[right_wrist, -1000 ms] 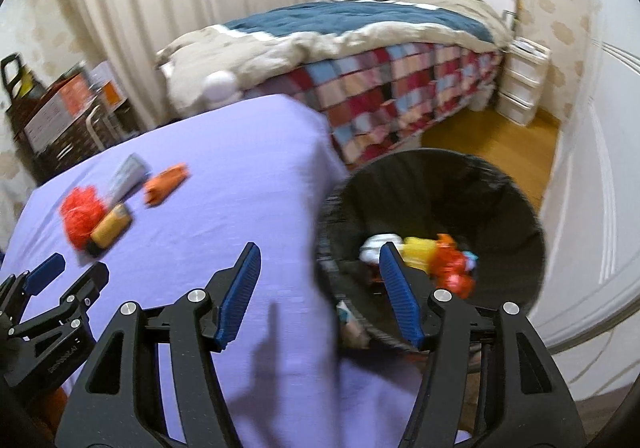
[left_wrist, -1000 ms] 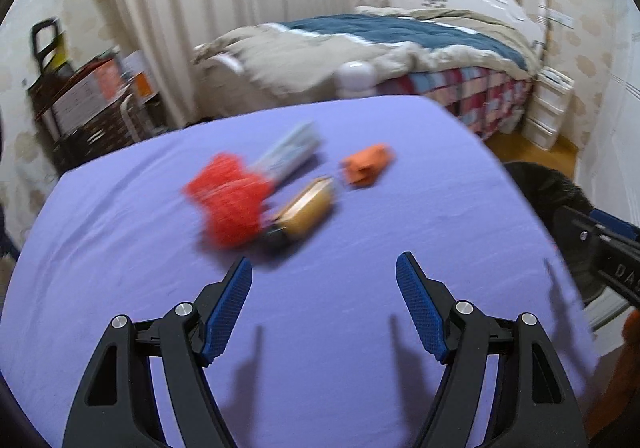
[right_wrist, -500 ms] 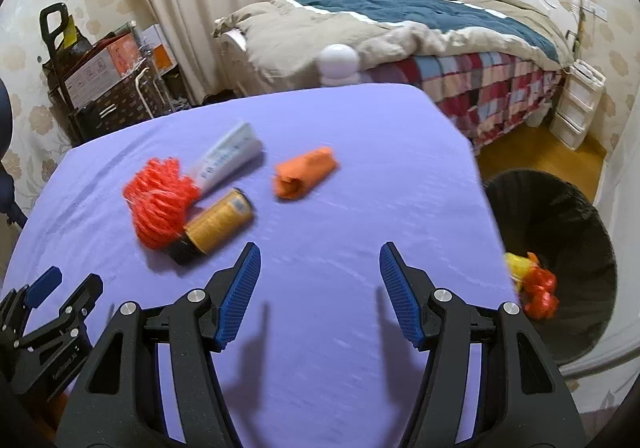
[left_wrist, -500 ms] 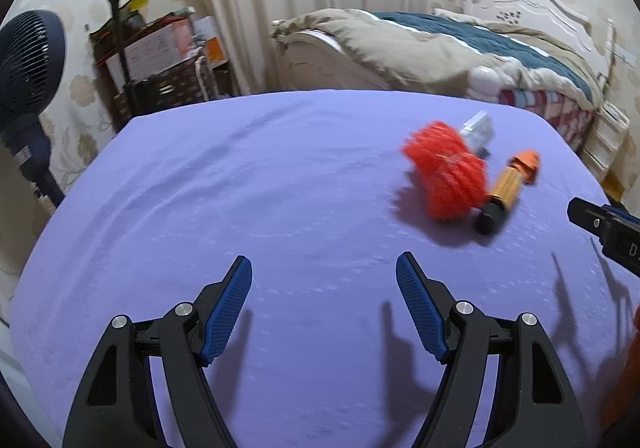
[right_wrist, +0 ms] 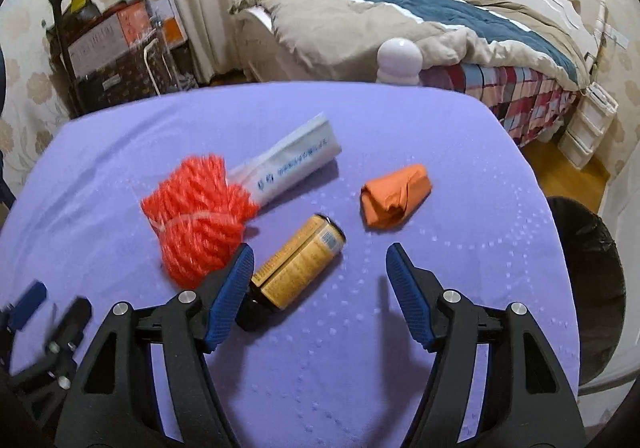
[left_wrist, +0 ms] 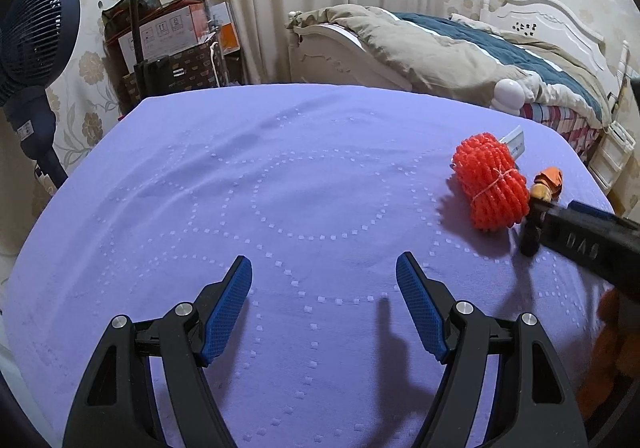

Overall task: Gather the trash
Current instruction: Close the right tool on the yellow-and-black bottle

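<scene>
Right wrist view: my right tool [right_wrist: 320, 260], jaws opening and empty, partly hides the amber bottle [right_wrist: 298, 264]; my left tool [left_wrist: 324, 274] stands apart, empty.

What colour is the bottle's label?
Yellow-orange label on the dark bottle; clearest in the right wrist view.

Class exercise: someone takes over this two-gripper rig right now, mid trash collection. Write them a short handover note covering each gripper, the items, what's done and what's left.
Left gripper: open, empty, over bare purple cloth.
Right gripper: jaws opening, nothing held, just above the yellow bottle.
On the cloth: red net bundle, white tube, yellow bottle lying on its side, crumpled orange wrapper.
Black bin stands off the cloth's right edge; its contents are out of view.
Left: all four items. The bottle looks the likeliest next pick.
</scene>
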`<state>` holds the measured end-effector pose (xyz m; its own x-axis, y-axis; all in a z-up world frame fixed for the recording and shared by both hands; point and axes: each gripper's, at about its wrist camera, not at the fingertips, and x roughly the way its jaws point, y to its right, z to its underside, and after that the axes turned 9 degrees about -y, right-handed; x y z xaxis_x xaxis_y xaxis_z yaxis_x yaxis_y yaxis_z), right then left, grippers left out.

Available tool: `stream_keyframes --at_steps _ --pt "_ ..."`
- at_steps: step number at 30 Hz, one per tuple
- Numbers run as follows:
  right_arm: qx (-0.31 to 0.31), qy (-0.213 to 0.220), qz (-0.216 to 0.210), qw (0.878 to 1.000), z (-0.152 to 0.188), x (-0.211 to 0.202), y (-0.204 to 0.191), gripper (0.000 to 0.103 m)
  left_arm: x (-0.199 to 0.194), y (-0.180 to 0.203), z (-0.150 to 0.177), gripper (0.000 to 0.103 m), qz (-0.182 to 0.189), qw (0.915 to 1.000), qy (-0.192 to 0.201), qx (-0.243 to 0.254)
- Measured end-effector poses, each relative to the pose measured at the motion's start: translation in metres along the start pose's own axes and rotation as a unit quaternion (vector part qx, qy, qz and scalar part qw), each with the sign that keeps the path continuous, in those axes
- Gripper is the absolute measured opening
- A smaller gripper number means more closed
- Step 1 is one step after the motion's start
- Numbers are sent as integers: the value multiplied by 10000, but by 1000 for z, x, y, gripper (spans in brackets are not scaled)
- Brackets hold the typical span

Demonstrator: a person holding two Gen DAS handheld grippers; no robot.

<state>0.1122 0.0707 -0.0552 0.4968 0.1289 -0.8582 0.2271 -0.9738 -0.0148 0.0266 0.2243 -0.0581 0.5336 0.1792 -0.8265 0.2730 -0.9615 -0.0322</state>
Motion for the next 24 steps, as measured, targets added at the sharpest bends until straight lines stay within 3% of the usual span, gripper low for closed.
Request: stream_keyframes --at_steps 9,13,15,24 --pt "19 -14 -79 10000 9 -1 10 65 2 5 -1 72 -67 10000 -11 68" --pt "-226 -6 -98 9997 6 0 2 41 2 6 -2 72 -64 10000 -10 45" --pt "-326 -8 -133 9994 6 0 -2 23 2 7 -2 72 -66 10000 -11 70" --pt "-295 -9 -99 9995 21 -10 18 23 2 20 -3 72 110 9998 13 174"
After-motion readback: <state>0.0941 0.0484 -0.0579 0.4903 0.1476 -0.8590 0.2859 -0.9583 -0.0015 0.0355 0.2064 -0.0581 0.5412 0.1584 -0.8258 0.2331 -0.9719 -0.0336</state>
